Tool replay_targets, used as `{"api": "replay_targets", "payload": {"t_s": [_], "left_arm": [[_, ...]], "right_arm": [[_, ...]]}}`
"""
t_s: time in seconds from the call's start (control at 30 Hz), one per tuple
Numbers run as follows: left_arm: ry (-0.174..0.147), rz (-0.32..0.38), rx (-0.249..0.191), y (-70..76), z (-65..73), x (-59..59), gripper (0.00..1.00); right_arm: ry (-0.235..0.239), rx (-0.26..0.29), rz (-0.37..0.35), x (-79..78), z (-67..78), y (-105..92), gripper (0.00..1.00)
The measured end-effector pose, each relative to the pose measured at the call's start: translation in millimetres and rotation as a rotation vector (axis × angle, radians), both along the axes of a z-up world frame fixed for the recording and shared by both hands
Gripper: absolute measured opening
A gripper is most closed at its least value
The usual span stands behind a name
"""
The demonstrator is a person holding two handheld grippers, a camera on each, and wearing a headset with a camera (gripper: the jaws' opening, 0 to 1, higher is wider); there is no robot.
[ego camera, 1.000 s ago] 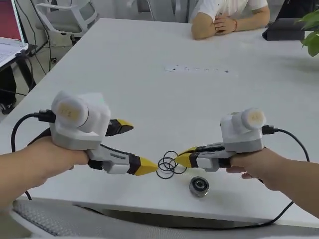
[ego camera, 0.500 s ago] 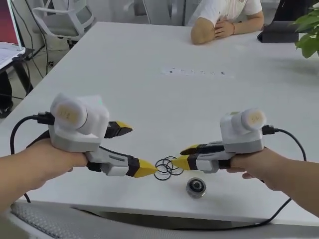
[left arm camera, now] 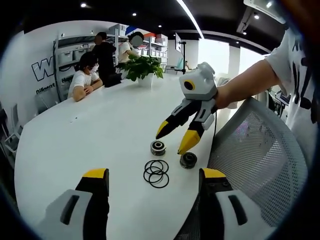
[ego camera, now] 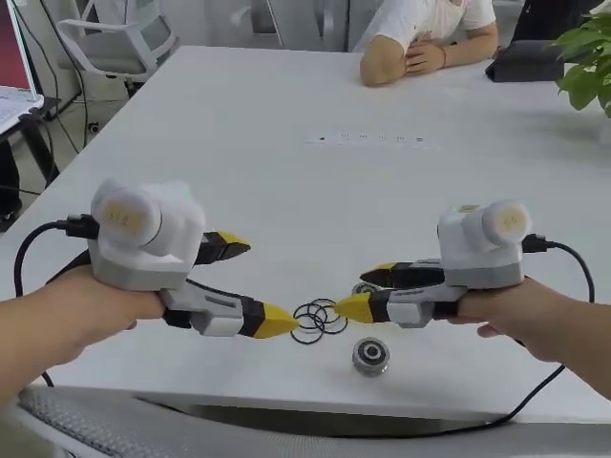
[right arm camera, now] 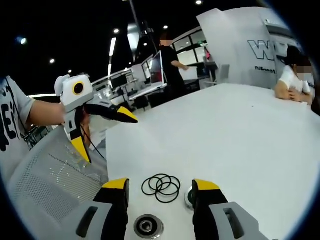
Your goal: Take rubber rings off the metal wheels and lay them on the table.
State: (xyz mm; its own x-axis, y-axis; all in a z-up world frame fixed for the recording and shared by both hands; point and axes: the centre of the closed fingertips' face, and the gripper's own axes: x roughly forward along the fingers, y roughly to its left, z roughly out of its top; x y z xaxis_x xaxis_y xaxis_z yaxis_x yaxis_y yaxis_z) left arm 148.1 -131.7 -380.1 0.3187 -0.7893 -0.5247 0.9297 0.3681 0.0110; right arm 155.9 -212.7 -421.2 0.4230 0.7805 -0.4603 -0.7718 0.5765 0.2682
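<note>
On the white worktop, black rubber rings lie between my left hand-held gripper and right hand-held gripper, both spread open, empty; round metal wheel just beside

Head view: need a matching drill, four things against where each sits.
Things:
1. rubber rings
2. nearer metal wheel
3. farther metal wheel
4. plant

Places:
A. top right corner of the view
B. seen between the open jaws of the right gripper
C. on the table, between the tips of the left gripper and the right gripper
D. alone, closest to the near table edge

Pairs: 1-C, 2-D, 3-B, 4-A
</note>
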Motion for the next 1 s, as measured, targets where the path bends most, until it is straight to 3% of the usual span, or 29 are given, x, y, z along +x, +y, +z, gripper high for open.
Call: {"api": "replay_targets", "payload": {"t_s": [0.3,1.0], "left_arm": [[0.003,0.001,-0.005,-2.8,2.0,-2.6,0.71],[-0.004,0.021,0.0,0.7,4.3,-3.6,0.74]], "right_arm": [[-0.048,-0.019,0.002,-11.3,6.6,-14.2,0.61],[-0.112,-0.066,0.006,-34.3,10.2,-42.7,0.76]]}}
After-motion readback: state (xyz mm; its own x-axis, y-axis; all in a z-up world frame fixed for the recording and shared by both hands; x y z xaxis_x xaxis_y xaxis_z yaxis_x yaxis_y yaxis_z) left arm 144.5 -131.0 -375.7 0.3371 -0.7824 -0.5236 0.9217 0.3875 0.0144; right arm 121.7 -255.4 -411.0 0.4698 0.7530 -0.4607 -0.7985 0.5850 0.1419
